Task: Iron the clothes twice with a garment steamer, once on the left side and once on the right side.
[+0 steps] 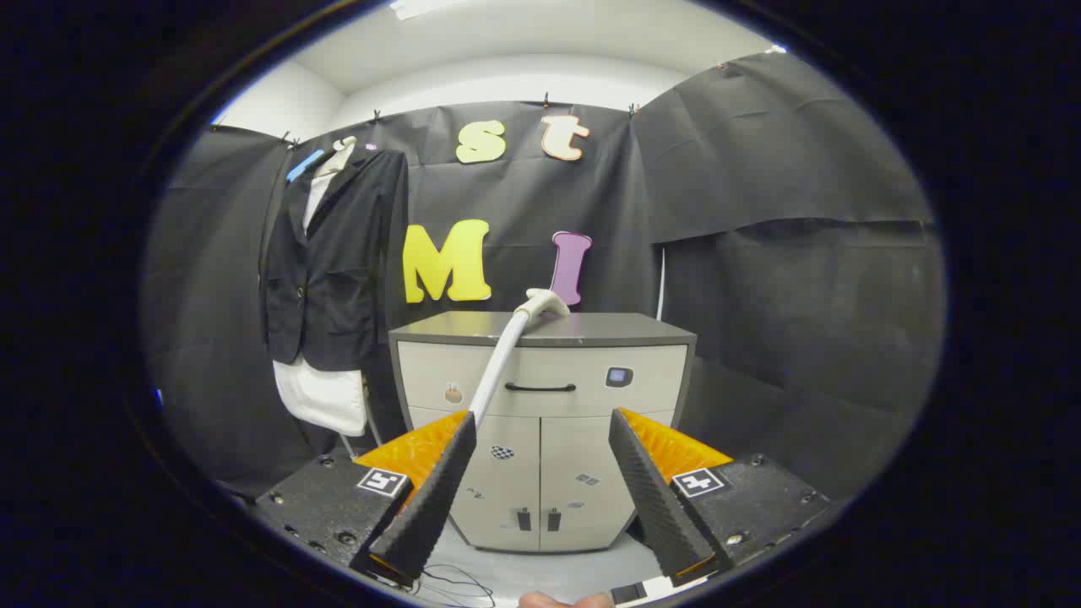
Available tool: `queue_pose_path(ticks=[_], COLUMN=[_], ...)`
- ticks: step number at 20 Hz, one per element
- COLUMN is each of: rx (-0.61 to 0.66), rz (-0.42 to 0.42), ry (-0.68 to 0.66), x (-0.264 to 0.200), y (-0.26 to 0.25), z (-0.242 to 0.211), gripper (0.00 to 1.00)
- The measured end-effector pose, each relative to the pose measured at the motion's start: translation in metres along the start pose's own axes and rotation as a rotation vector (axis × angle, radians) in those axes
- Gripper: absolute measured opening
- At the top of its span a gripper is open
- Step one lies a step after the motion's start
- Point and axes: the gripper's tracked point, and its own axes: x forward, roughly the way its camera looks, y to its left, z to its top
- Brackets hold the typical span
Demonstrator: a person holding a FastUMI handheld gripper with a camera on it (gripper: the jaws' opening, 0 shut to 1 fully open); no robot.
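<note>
A dark jacket point(334, 253) over a white shirt hangs on a hanger against the booth wall, to the left of a cabinet and well beyond my fingers. The white steamer head point(545, 302) lies on the cabinet's dark top point(608, 328), and its pale hose point(497, 371) runs down the cabinet front to behind my left finger. My gripper point(540, 426) is open, with nothing between its fingers. It faces the cabinet front from a distance, and the steamer head is above and beyond the fingertips.
The light grey cabinet point(549, 456) has a drawer with a dark handle point(540, 388) and two doors below. Thin dark cables point(456, 583) lie on the pale floor in front of it. Black cloth walls close in the booth on both sides.
</note>
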Motion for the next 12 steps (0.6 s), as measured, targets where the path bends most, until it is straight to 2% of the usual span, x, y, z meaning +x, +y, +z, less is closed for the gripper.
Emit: queue_pose_path(ticks=[12], rx=[0.004], rz=[0.031], ry=[-0.009], x=[0.0046], y=[0.004], z=[-0.0006], gripper=[0.99])
